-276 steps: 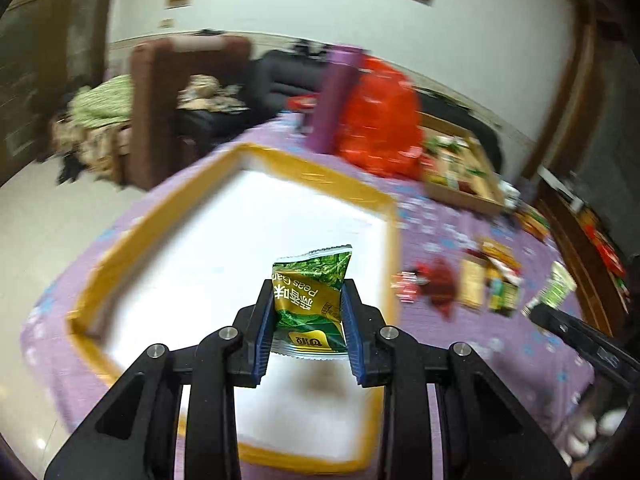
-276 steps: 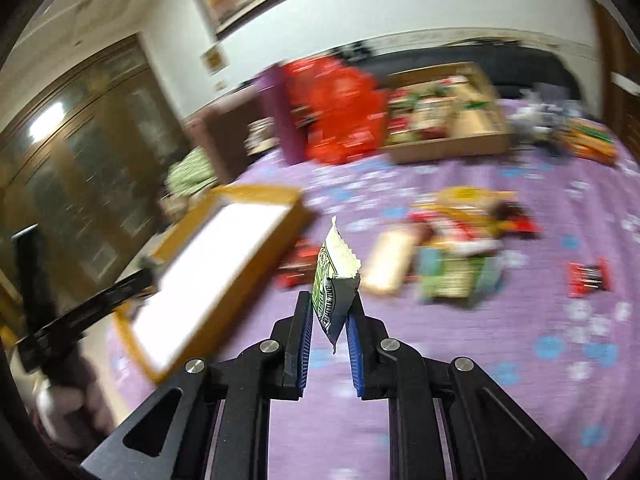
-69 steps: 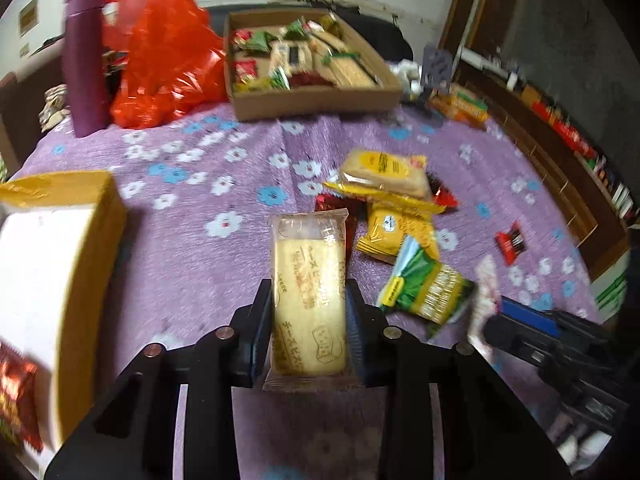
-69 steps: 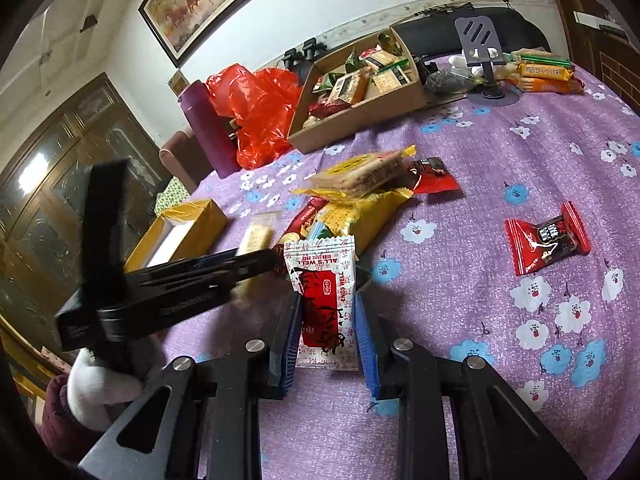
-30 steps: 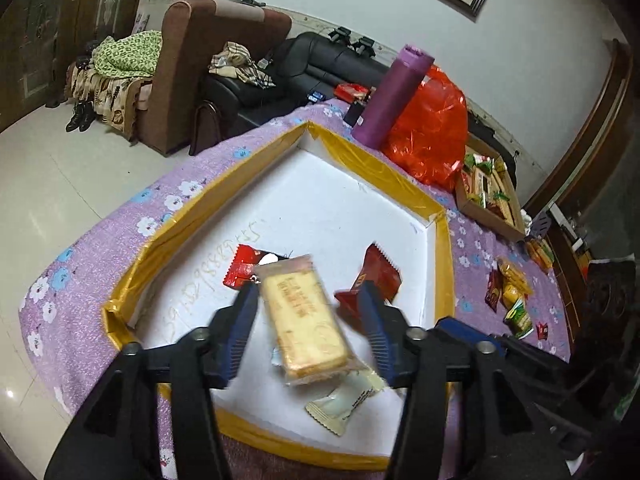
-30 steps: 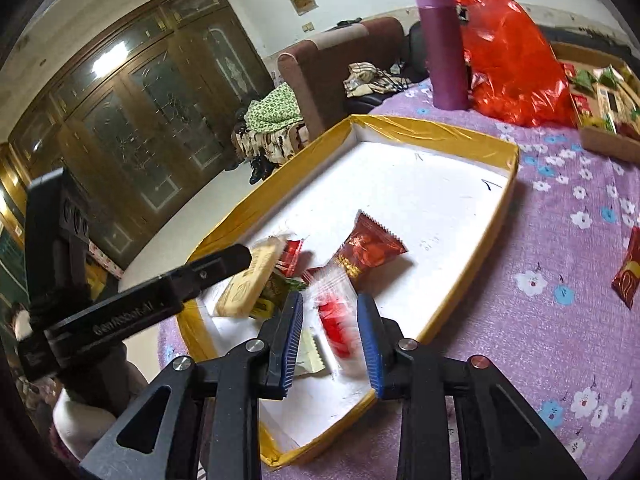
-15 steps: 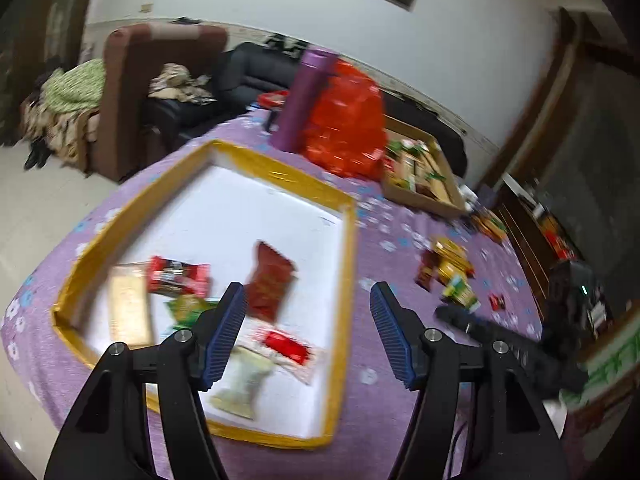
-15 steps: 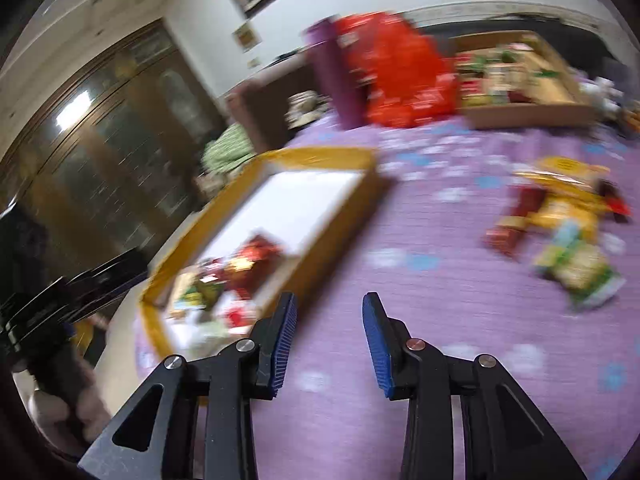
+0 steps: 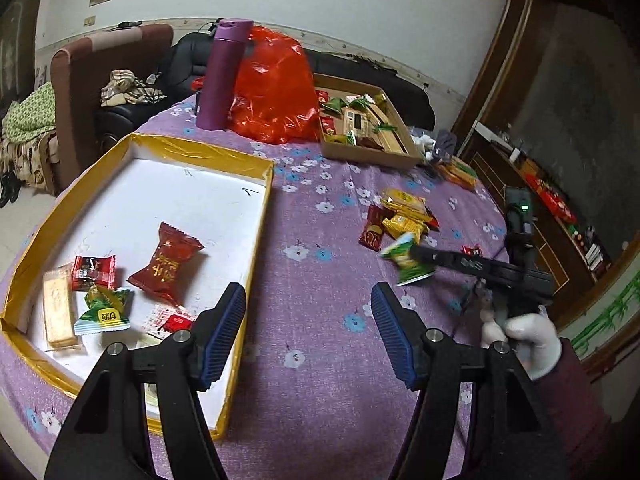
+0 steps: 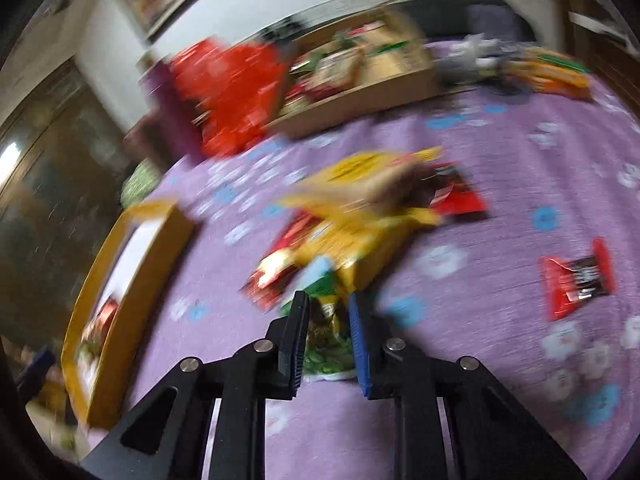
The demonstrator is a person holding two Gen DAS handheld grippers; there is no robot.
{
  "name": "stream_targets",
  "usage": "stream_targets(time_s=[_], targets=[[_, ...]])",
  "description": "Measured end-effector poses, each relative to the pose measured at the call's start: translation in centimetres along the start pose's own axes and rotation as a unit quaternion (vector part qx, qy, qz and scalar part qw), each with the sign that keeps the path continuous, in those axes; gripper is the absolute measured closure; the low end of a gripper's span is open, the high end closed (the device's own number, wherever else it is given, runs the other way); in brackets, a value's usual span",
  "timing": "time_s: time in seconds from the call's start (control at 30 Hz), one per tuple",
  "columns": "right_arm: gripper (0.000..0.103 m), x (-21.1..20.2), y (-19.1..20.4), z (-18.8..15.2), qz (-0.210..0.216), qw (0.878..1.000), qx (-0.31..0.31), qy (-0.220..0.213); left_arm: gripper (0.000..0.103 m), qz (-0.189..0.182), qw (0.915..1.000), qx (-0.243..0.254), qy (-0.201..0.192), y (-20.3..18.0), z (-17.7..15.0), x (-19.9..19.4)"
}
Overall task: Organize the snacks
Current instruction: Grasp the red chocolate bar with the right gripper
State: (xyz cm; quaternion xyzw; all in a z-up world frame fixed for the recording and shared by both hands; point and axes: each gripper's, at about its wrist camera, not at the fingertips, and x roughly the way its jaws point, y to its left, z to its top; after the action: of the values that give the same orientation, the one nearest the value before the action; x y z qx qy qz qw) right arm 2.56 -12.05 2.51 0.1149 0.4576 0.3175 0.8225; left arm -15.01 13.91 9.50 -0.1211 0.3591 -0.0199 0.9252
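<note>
1. Your left wrist view is sharp: the yellow-rimmed tray (image 9: 256,216) lies open below, and your right gripper (image 9: 416,254) shows from the side with a green packet (image 9: 406,262) at its tip. The right wrist view is smeared with blur, and the tray (image 10: 136,256) sits edge-on at its left.
2. Your left gripper (image 9: 308,332) hangs with jaws well apart and nothing between them, over the purple flowered cloth (image 9: 320,360) beside the tray's edge.
3. Your right gripper (image 10: 328,336) has its jaws drawn nearly together on the green packet (image 10: 326,344), at the near edge of the loose pile (image 10: 360,216).
4. The desk wears that cloth; beyond stand a purple flask (image 9: 222,76), a red bag (image 9: 272,92) and a cardboard box (image 9: 368,152) of snacks, with sofas and a white wall behind.
5. Count in the tray: five clear packets, and one more half-hidden under your left jaw. One red packet (image 10: 576,276) lies alone to the right.
</note>
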Motion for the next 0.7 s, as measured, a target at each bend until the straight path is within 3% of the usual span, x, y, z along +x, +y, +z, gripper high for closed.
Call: stream_targets(time_s=[0.07, 0.13, 0.2, 0.23, 0.3, 0.37, 0.5, 0.6, 0.7], targets=[[0.084, -1.3, 0.3, -0.2, 0.038, 0.999, -0.015, 0.004, 0.039, 0.000, 1.0000, 0.004, 0.004, -0.4, 0.0, 0.2], [0.082, -4.7, -1.1, -0.1, 0.031, 0.999, -0.009, -0.035, 0.039, -0.003, 0.9999, 0.009, 0.006, -0.6, -0.1, 0.4], [0.080, -7.6, -3.8, 0.2, -0.014, 0.997, 0.019, -0.073, 0.039, -0.006, 0.9999, 0.010, 0.009, -0.7, -0.1, 0.7], [0.074, -9.3, -5.7, 0.4, -0.064, 0.993, 0.032, -0.092, 0.039, -0.010, 0.9998, 0.010, 0.013, -0.8, -0.2, 1.0], [0.068, -11.0, -8.6, 0.3, -0.128, 0.985, 0.063, -0.098, 0.039, -0.018, 0.9996, 0.009, 0.020, -0.9, -0.4, 1.6], [0.068, -12.0, -12.1, -0.3, -0.133, 0.980, 0.123, -0.089, 0.039, -0.024, 0.9993, 0.010, 0.028, -1.3, -0.5, 2.2], [0.067, -10.8, -14.2, -0.9, -0.131, 0.974, 0.168, -0.074, 0.039, -0.032, 0.9985, 0.012, 0.043, -2.3, -0.7, 3.2], [0.063, -8.0, -14.7, 0.6, -0.128, 0.972, 0.188, -0.061, 0.039, -0.031, 0.9982, 0.022, 0.046, -3.1, -0.9, 3.1], [0.063, -6.2, -14.3, 1.8, -0.168, 0.966, 0.185, -0.069, 0.039, -0.024, 0.9984, 0.027, 0.043, -3.4, -0.8, 2.8]])
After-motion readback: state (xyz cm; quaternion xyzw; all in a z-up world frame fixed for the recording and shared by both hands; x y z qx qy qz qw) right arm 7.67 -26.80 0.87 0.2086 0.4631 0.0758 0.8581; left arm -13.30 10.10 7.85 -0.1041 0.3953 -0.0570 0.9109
